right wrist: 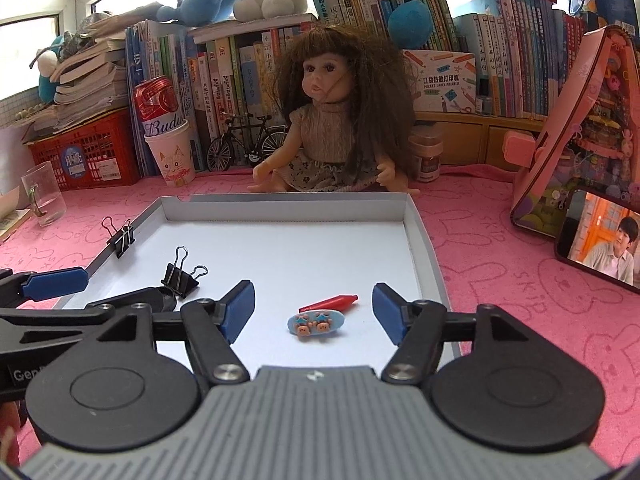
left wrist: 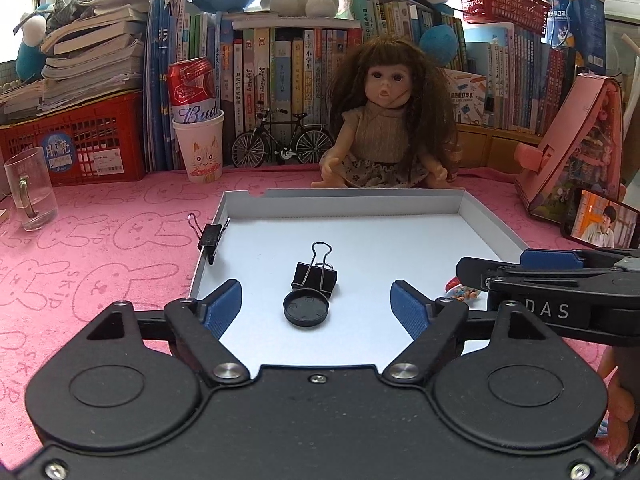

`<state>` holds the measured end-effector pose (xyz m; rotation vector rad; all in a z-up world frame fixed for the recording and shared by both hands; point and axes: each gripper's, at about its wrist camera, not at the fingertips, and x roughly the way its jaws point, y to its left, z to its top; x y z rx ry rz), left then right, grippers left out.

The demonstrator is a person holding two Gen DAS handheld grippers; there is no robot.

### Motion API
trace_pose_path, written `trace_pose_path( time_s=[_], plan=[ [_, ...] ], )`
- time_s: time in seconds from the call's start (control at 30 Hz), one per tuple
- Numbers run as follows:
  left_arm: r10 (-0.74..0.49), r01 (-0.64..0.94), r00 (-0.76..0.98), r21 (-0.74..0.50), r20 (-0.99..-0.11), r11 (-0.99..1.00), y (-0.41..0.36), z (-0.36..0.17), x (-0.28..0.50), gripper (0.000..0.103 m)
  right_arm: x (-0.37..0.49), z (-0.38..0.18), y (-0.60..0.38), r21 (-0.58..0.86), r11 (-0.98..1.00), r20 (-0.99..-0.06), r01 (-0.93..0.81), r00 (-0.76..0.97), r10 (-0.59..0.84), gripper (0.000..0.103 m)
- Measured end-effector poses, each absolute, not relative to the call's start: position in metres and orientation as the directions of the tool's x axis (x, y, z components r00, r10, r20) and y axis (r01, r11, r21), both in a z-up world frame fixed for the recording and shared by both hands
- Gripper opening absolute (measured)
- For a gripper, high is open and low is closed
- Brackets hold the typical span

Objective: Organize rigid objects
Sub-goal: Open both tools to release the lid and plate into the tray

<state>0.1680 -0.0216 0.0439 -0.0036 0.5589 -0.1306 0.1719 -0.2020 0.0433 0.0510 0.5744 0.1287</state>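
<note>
A shallow white tray [left wrist: 472, 216] [right wrist: 418, 236] lies on the pink cloth. In it lie a black binder clip [left wrist: 316, 270] [right wrist: 181, 276] and a round black lid [left wrist: 306, 307]. A second binder clip [left wrist: 210, 236] [right wrist: 120, 238] is clamped on the tray's left wall. A blue hair clip with pig figures [right wrist: 316, 322] and a red pen-like piece [right wrist: 332, 303] lie in the tray at the right. My left gripper [left wrist: 316, 304] is open around the lid. My right gripper [right wrist: 314, 312] is open around the hair clip.
A doll [left wrist: 384, 128] [right wrist: 336, 120] sits behind the tray. A paper cup holding a red can [left wrist: 198, 136], a toy bicycle [left wrist: 282, 140], a glass mug [left wrist: 30, 188], a red crate [left wrist: 80, 140], a pink toy house [right wrist: 580, 132] and a phone [right wrist: 600, 244] stand around.
</note>
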Motion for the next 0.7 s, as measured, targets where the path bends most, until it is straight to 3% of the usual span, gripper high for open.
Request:
trace_pose_path(
  time_s=[0.27, 0.7],
  plan=[
    [-0.169, 0.141, 0.836, -0.093, -0.522, 0.986, -0.012, 0.05, 0.149, 0.085, 0.151, 0.05, -0.208, 0.082, 0.989, -0.512, -0.12, 0.847, 0.145, 0.087],
    [-0.196, 0.171, 0.836, -0.096, -0.513, 0.981, -0.012, 0.048, 0.115, 0.087, 0.118, 0.049, -0.207, 0.041, 0.991, -0.498, -0.131, 0.857, 0.134, 0.089]
  ],
)
